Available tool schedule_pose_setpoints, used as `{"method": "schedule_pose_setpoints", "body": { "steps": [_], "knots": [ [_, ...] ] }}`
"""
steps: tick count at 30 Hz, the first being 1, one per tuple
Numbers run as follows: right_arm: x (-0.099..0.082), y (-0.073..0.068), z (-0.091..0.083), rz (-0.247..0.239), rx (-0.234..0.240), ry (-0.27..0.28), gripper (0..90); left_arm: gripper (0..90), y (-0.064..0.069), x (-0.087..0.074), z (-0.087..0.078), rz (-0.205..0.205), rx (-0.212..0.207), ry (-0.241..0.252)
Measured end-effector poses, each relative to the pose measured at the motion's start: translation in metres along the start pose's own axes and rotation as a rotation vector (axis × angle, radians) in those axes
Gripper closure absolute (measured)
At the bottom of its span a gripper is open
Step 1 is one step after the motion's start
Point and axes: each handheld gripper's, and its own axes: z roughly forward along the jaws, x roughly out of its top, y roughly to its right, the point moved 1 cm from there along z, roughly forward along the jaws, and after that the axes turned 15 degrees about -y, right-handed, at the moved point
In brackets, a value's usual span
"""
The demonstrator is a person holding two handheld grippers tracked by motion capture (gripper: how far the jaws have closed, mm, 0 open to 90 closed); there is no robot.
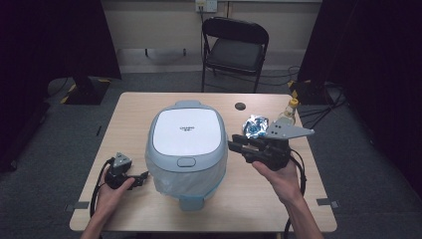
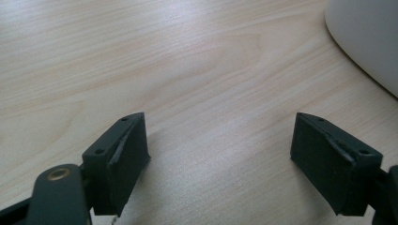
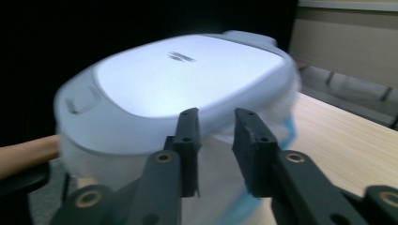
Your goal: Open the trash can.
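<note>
A lidded bin stands at the middle of the wooden table, a white and pale grey body with a flat white lid, a small dark logo and a push button at the near edge of the lid. A thin plastic liner hangs out from under the lid and drapes down the sides, with a pale blue edge showing at the near right.

The right gripper is held above the table just right of the bin, pointing left at the bin's upper right side, its tip close to the lid's edge; whether it touches cannot be told. In the right gripper view its jaws stand only a narrow gap apart, with nothing clamped between them, and the bin's lid sits just beyond the tips; the picture is blurred there.

The left gripper lies low at the near left of the table, pointing right toward the bin's base and staying clear of it. In the left gripper view its jaws stand wide apart over bare wood, nothing between them, and the bin's pale curved wall shows at the far right.

Right of the bin, past the right gripper, lie a crumpled foil wrapper and a small bottle with a yellow cap. A black folding chair stands beyond the far edge of the table
</note>
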Motion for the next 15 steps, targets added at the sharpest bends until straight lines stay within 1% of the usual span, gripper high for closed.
{"method": "schedule_pose_setpoints", "body": {
  "steps": [5,7,8,9,12,15],
  "knots": [
    [0.015,-0.021,0.004,-0.056,0.077,0.020,81.3,18.9,0.000,0.000,0.000,0.000,0.000,0.000],
    [0.020,-0.028,0.009,-0.075,0.095,0.017,83.4,18.9,0.000,0.000,0.000,0.000,0.000,0.000],
    [0.025,-0.036,0.015,-0.097,0.112,0.005,85.6,18.9,0.000,0.000,0.000,0.000,0.000,0.000],
    [0.028,-0.040,0.019,-0.103,0.122,-0.001,86.5,18.9,0.000,0.000,0.000,0.000,0.000,0.000],
    [0.032,-0.046,0.024,-0.120,0.136,-0.007,87.9,18.9,0.000,0.000,0.000,0.001,0.000,0.000],
    [0.038,-0.055,0.033,-0.139,0.156,-0.028,89.5,18.9,0.000,0.000,0.000,0.000,0.000,0.000]
  ]
}}
